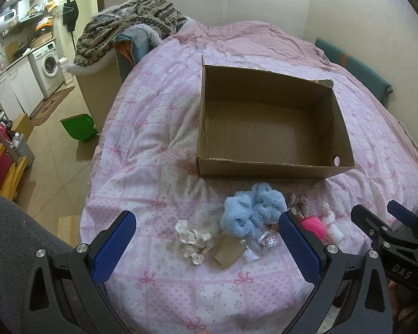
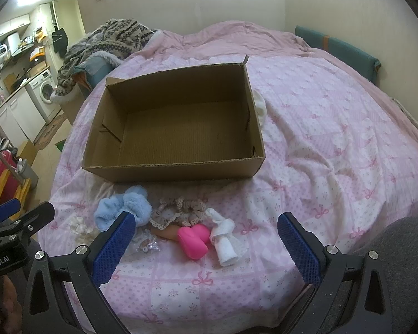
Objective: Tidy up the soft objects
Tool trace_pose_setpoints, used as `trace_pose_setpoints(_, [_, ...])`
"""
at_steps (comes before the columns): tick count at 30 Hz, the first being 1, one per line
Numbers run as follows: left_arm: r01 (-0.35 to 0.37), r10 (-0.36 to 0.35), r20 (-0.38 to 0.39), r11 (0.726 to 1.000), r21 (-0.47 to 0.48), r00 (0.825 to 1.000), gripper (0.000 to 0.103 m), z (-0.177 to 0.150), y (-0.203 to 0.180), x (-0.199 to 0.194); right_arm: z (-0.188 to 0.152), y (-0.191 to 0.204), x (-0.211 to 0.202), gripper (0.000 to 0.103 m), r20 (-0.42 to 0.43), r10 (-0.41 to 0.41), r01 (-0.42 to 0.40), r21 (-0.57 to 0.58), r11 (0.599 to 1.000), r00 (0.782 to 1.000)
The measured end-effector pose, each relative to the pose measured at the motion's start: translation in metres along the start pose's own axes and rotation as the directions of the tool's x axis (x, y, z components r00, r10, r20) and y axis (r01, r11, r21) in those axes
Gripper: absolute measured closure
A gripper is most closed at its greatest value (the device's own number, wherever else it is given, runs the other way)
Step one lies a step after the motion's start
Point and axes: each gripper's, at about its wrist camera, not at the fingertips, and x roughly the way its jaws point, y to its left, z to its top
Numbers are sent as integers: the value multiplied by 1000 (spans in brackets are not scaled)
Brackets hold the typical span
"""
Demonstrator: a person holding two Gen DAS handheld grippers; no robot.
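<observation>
Left gripper low in the left wrist view, jaws spread wide, nothing between them. Right gripper likewise released and holding nothing. Open, empty box at frame centre on the pink bedspread. Below it, in a loose row: cream scrunchie, tan roll, blue fluffy piece, lace scrunchies, pink boot, white sock. All outside the box.
</observation>
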Motion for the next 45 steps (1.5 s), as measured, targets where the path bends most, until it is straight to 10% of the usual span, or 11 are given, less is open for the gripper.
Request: trace_pose_setpoints(45, [4,-4,-4,1000,-5,1000,1,-2,3,3,-4,1,3,0,-9,-3,3,0,1000,1000])
